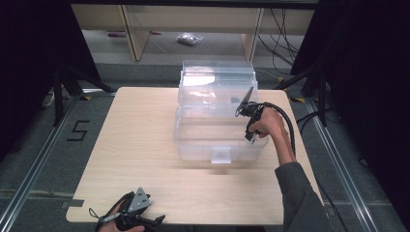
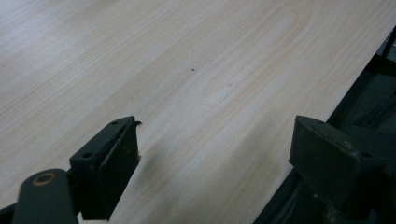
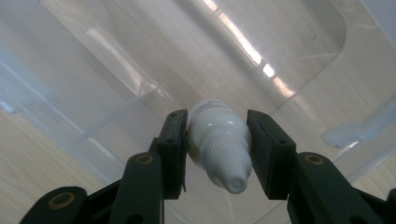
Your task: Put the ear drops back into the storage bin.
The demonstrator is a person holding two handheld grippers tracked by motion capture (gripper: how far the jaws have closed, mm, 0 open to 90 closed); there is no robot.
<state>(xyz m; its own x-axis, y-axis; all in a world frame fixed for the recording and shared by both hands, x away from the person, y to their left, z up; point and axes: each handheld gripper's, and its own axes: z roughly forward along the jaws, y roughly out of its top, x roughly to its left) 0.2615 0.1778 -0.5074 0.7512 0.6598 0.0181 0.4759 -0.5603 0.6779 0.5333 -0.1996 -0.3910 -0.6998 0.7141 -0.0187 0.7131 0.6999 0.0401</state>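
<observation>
Your right gripper [image 3: 217, 154] clamps a small white dropper bottle [image 3: 218, 144] between both black jaws, cap end pointing back toward the camera, inside the clear plastic storage box [image 3: 289, 51]. A band of label wraps the bottle's far end, its print too blurred to read. In the high view, your right hand [image 1: 267, 123] holds that gripper [image 1: 244, 107] over the box's right side, its cable looping past your wrist. The box [image 1: 217, 140] stands open on the far half of the table [image 1: 140, 145], its lid tipped up behind it and a clear latch on its near wall.

Your left gripper [image 1: 140, 217] rests at the table's near edge, well apart from the box, jaws spread wide with nothing between them; its own view looks along bare pale wood-grain tabletop [image 2: 196, 70].

On the grey floor left of the table, black tape marks form a "5" [image 1: 78, 131]. Beyond the table stand pale wooden shelf legs [image 1: 138, 38], with a small plastic bag [image 1: 189, 38] on the floor between them and cables at the right.
</observation>
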